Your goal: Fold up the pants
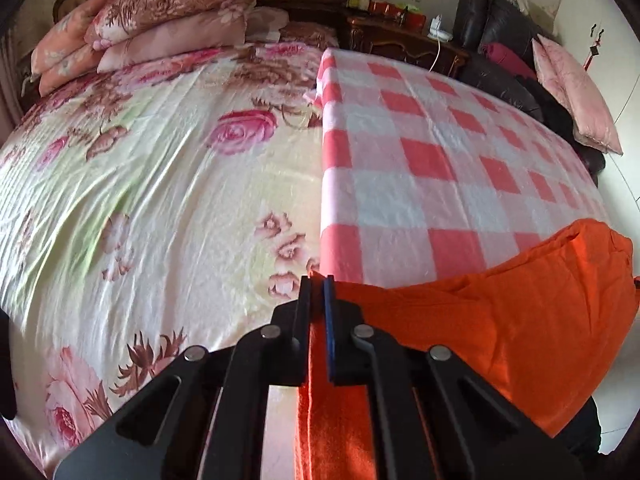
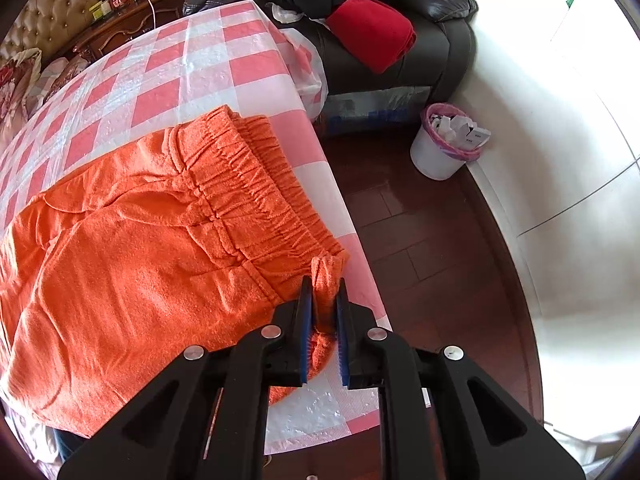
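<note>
Both grippers pinch the orange pants [image 2: 132,240]: left gripper [image 1: 319,280] a thin edge, right gripper [image 2: 325,292] the waistband corner. That thin edge could slip free if tugged across the checked cloth [image 1: 420,152].

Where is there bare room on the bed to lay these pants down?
The checked cloth is bare from the orange pants up to the nightstand; the floral blanket left of it is bare up to the pillows. The sofa is crowded with clothes.
</note>
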A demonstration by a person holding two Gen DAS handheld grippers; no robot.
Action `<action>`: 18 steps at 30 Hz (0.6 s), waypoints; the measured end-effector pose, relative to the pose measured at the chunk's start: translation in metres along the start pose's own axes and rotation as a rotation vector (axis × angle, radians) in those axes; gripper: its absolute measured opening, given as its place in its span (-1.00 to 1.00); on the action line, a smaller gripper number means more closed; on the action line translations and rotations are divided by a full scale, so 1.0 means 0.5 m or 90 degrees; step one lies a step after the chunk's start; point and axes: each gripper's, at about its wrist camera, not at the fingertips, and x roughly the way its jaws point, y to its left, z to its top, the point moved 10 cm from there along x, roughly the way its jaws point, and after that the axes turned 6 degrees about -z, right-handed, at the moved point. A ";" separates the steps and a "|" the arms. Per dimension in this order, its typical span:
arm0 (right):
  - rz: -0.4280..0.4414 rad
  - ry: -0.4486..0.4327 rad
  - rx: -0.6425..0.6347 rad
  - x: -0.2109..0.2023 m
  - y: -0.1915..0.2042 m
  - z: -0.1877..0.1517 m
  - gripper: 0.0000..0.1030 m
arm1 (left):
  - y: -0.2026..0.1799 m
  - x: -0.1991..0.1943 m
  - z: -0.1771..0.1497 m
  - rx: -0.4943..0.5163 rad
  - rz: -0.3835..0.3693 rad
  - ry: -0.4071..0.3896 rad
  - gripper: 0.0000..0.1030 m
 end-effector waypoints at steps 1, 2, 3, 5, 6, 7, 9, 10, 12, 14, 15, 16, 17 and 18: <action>0.011 0.006 0.014 0.001 -0.003 0.000 -0.76 | 0.009 -0.016 0.020 -0.016 0.003 -0.021 -0.89; 0.021 0.011 0.028 0.002 -0.006 0.001 -0.75 | 0.025 -0.023 0.034 -0.037 0.007 -0.031 -0.89; 0.037 0.017 0.047 0.004 -0.009 0.001 -0.75 | 0.049 -0.014 0.038 -0.062 0.015 -0.029 -0.89; 0.050 0.018 0.058 0.005 -0.009 0.002 -0.74 | 0.070 0.024 0.016 -0.088 0.011 0.015 -0.89; 0.046 0.014 0.052 0.004 -0.007 0.001 -0.74 | 0.072 0.047 -0.001 -0.087 0.017 0.043 -0.87; 0.044 0.011 0.049 0.003 -0.006 0.001 -0.74 | 0.073 0.058 -0.013 -0.081 0.034 0.055 -0.72; 0.040 0.005 0.041 0.001 -0.005 0.000 -0.74 | 0.068 0.055 -0.017 -0.074 0.061 0.053 -0.60; 0.040 0.003 0.039 0.000 -0.004 -0.001 -0.74 | 0.059 0.047 -0.015 -0.076 0.057 0.042 -0.52; 0.040 0.002 0.037 -0.001 -0.005 -0.001 -0.74 | 0.040 0.026 0.000 -0.066 0.063 0.020 -0.37; 0.035 -0.002 0.031 -0.001 -0.004 0.000 -0.74 | 0.013 0.007 0.012 -0.040 0.070 0.007 -0.03; 0.031 -0.005 0.026 -0.002 -0.003 0.000 -0.74 | 0.002 0.000 0.013 -0.032 0.067 0.003 0.00; 0.023 -0.010 0.021 -0.004 -0.003 0.000 -0.74 | 0.002 -0.011 0.011 -0.040 0.069 -0.001 0.00; 0.016 -0.015 0.018 -0.006 -0.005 0.000 -0.74 | 0.016 -0.025 0.005 -0.068 0.073 -0.008 0.00; 0.011 -0.022 0.015 -0.008 -0.005 -0.001 -0.74 | 0.032 -0.040 -0.006 -0.107 0.069 -0.015 -0.01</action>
